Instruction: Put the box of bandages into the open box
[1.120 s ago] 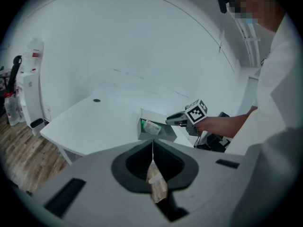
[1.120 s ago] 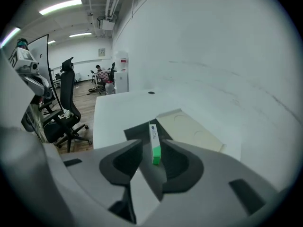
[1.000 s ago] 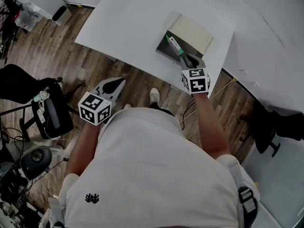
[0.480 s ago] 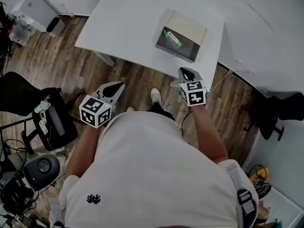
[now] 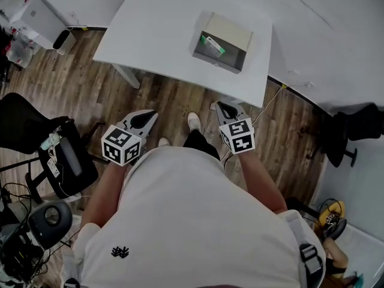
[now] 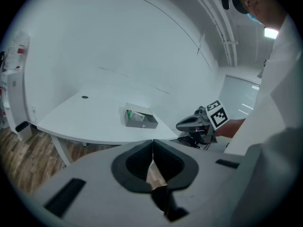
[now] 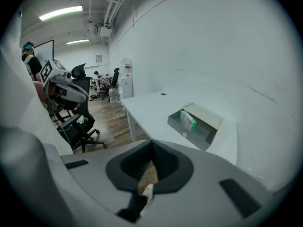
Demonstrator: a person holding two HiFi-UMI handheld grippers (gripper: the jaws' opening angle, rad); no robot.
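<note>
Green-white bandage carton [image 5: 212, 44] in rectangular grey box [image 5: 223, 62]; left tongs [image 5: 147, 117], right tongs [image 5: 227, 108] pressed together.

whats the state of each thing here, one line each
open box: lid flipped back, resting on the white table
box of bandages: inside the open box, up on edge
left claw: shut, nothing in it, held short of the table
right claw: shut, nothing in it, held short of the table
</note>
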